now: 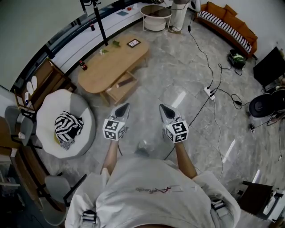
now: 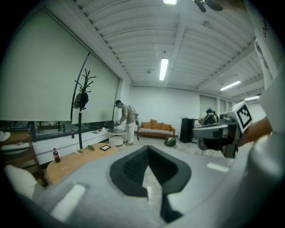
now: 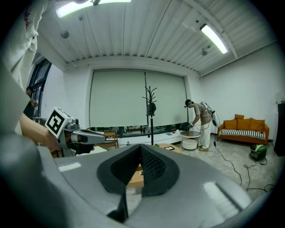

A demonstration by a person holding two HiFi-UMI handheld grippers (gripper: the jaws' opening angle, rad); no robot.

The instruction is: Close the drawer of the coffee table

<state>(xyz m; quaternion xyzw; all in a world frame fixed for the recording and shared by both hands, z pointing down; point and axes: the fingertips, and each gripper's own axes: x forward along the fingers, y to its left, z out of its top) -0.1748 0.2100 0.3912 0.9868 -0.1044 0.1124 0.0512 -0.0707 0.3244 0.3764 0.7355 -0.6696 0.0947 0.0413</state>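
Observation:
The oval wooden coffee table stands ahead and to the left. Its drawer is pulled out on the side facing me. My left gripper is held in the air a short way in front of the drawer, its jaws shut on nothing. My right gripper hovers beside it over bare floor, also shut and empty. In the left gripper view the left gripper points past the coffee table. In the right gripper view the right gripper has its pads closed together.
A white round armchair with a black-and-white striped cushion sits left of the table. A cola bottle and a framed picture rest on the table. Cables and a power strip cross the floor at right. A person stands by a round side table.

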